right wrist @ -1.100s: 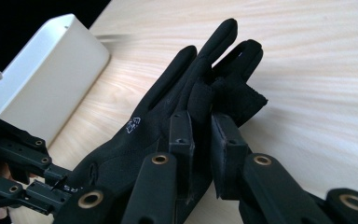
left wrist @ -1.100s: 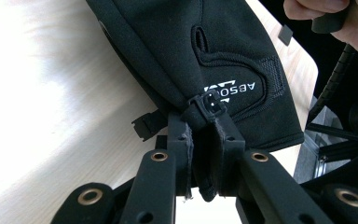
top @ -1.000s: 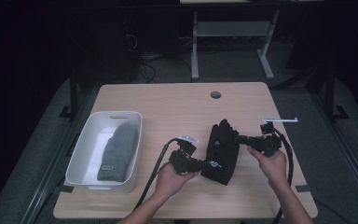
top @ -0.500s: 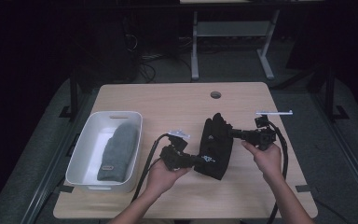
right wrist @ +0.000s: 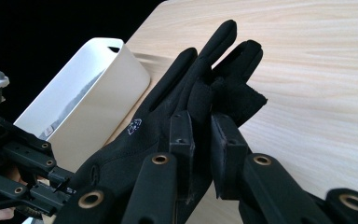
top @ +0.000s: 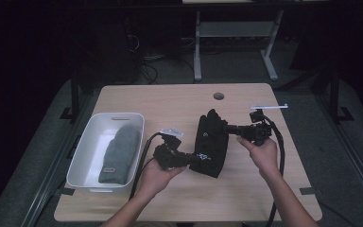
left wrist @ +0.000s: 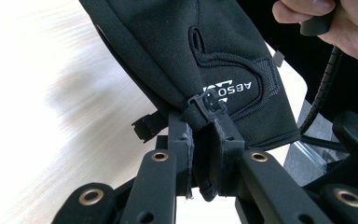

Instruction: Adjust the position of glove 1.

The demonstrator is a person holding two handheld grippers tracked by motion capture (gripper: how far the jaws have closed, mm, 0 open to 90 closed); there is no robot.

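A black glove (top: 211, 144) with white lettering is held over the middle of the wooden table (top: 179, 101), between both grippers. My left gripper (top: 185, 160) is shut on the glove's cuff end, pinching a small clip and strap (left wrist: 207, 108) there. My right gripper (top: 227, 128) is shut on the finger end, its pads closed on one glove finger (right wrist: 200, 112). The other glove fingers (right wrist: 221, 44) stick out past the right jaws. The glove (left wrist: 205, 42) hangs stretched between the two.
A white bin (top: 86, 158) stands at the table's left with a grey knitted item (top: 119, 153) lying in it. The bin (right wrist: 91, 93) sits just beyond the glove in the right gripper view. A round cable hole (top: 219, 96) is at the table's far side.
Both grippers have shifted the glove leftward, toward the white bin. The glove now hangs more upright between them, cuff low and fingers high.
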